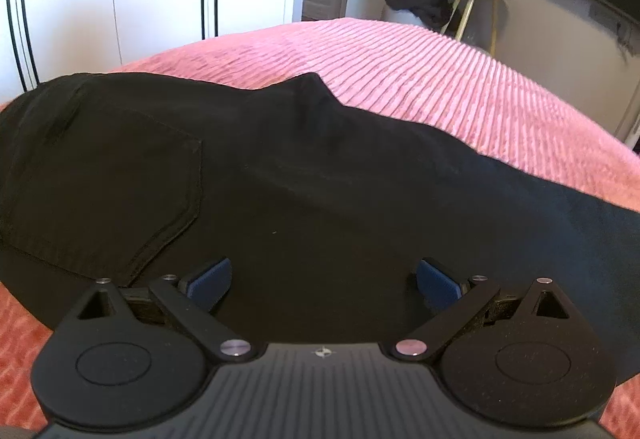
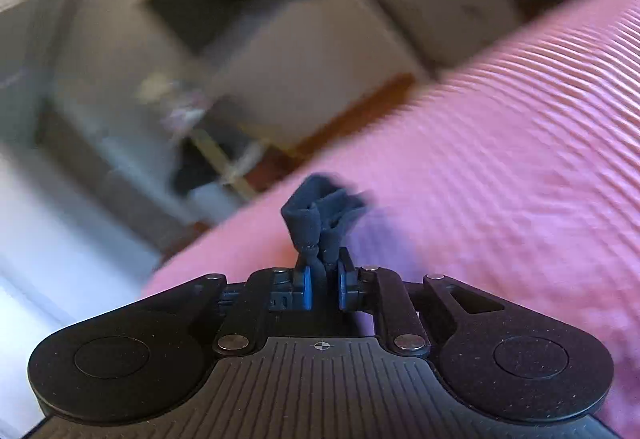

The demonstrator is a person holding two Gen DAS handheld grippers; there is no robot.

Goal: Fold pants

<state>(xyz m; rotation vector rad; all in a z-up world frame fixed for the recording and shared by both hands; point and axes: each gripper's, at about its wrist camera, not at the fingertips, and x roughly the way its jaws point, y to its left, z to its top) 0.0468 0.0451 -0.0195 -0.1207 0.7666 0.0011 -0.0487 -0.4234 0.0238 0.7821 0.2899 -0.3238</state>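
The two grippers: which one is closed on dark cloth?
The right gripper: its blue pads pinch a bunched piece of the pants above the pink bedspread. The left gripper stands wide open over the flat pants.

Black pants (image 1: 280,179) spread flat across a pink ribbed bedspread (image 1: 420,71), back pocket (image 1: 108,179) facing up at the left, one leg running off to the right, a bunched dark fold of fabric (image 2: 320,215) lifted above the bedspread
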